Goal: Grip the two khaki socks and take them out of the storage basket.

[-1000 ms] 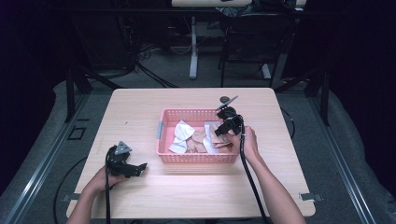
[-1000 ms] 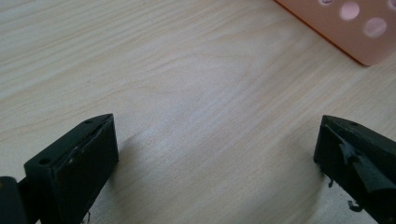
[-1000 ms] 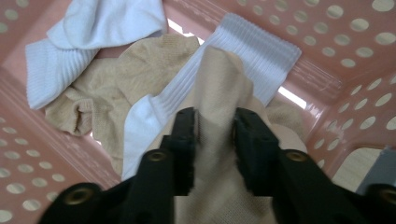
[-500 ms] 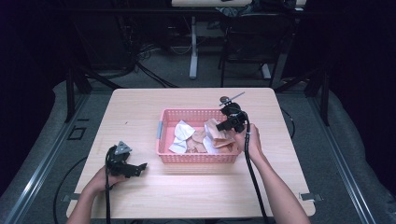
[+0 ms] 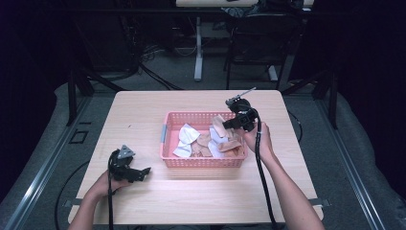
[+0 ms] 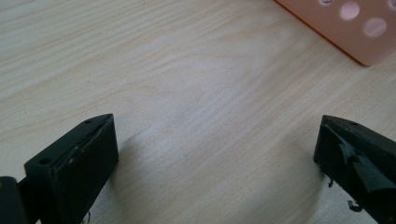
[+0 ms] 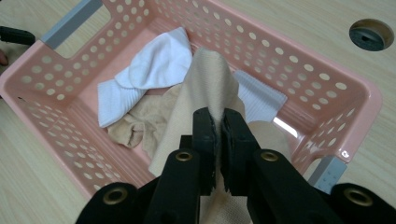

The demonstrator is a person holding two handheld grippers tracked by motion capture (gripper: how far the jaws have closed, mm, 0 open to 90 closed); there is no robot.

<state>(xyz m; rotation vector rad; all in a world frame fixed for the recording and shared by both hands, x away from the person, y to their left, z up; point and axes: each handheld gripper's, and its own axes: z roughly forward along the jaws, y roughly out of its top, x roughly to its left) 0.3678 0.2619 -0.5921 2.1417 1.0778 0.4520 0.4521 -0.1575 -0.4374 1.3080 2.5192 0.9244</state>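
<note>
Beige cloth coming out of the pink basket!
The right gripper (image 7: 218,128) pinches the beige cloth (image 7: 205,79) above the pink basket (image 5: 168,158); white socks (image 7: 149,65) remain inside. Left gripper (image 5: 128,167) fingers spread, resting on the surface (image 6: 187,93).

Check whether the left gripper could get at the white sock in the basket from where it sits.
Probably yes: the left gripper rests open on the table, holding nothing, and the white sock lies uncovered at the pink basket's near end. It must clear the wall.
</note>
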